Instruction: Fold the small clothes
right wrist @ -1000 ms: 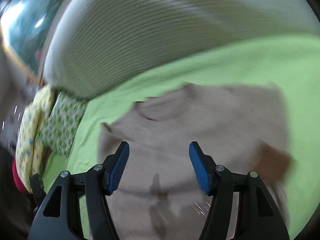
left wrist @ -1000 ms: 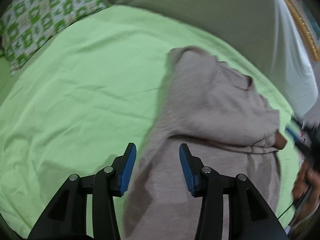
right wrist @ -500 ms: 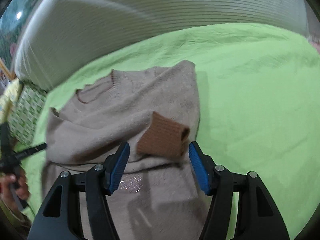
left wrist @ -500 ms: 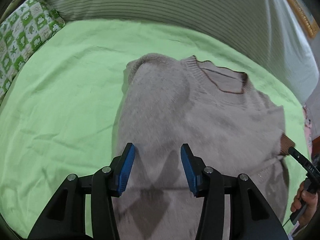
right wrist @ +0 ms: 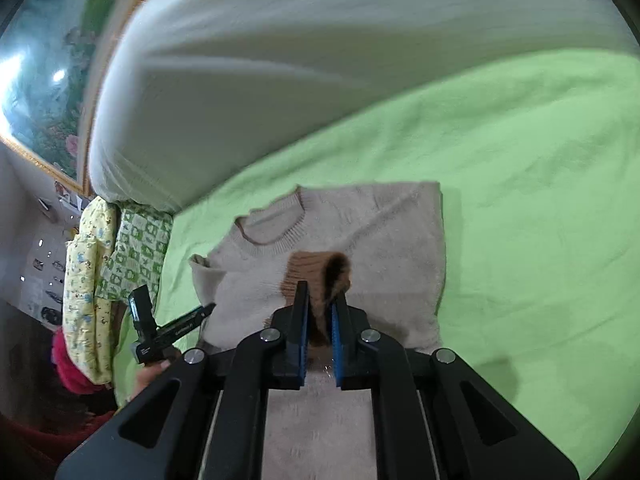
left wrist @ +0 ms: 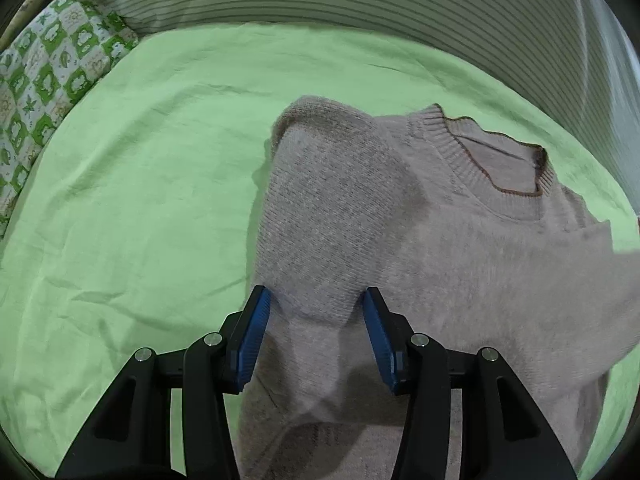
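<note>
- at 9 o'clock in the left wrist view, a green-patterned pillow (left wrist: 52,80) edges the green sheet (left wrist: 140,200).
- left gripper (left wrist: 314,320) gapes wide over the beige sweater (left wrist: 400,240), gripping nothing.
- right gripper (right wrist: 319,312) is pinched onto the sweater's brown cuff (right wrist: 316,276) at centre, sweater flat on the sheet toward 12.

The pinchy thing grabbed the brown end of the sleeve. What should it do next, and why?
Probably carry the brown cuff across the sweater and lay it flat. The right hand-held gripper is shut on the cuff, lifted above the chest, while the left hand-held gripper is open over the other sleeve.
</note>
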The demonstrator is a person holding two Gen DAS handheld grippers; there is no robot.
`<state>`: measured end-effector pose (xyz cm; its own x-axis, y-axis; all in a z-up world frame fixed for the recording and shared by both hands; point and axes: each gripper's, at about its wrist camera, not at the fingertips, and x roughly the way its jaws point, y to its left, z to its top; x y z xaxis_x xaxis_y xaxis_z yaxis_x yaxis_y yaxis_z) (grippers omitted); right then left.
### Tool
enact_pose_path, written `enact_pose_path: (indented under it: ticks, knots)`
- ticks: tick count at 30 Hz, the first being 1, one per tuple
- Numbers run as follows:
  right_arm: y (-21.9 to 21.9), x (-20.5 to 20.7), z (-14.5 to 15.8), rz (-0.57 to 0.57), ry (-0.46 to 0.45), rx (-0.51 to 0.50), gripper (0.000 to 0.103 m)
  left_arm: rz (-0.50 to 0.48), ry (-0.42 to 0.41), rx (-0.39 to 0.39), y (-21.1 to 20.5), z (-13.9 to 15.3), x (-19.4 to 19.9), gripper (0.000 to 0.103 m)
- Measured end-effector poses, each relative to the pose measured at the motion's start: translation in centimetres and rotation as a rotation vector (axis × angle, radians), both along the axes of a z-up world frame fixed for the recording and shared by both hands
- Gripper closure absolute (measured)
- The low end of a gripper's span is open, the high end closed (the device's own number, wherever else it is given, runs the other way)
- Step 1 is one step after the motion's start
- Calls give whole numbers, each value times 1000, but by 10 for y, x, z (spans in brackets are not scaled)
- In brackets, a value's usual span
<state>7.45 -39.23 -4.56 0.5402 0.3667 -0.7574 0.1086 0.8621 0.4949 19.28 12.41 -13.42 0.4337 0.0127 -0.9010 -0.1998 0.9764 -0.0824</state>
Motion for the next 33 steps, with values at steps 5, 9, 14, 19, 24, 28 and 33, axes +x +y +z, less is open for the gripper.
enact_pose_path:
  ticks: [5,9,14,19,24,28,33]
  knots:
    - [2,39,-57,-14,164,-121,94,43,7,11,9,-1,2,49]
    - [1,46,-85,-78,219,-218,94,75,1,15,17,-2,0,47]
    - [-7,18,-72,-204,148,-247,65,107,-45,-12,30,18,-12,49]
    - [23,-11,-53,-131,-20,-172,65,60,-127,-39,27,44,-9,48]
    - [60,-7,-68,-16,-9,-68,65,-94,-136,-52,-16,48,5,48]
    - [30,-27,-69,-185,-52,-104,65,-158,-97,11,-44,34,9,48]
    - [3,-21,-78,-138,-32,-137,65,-138,-33,79,-33,8,26,48]
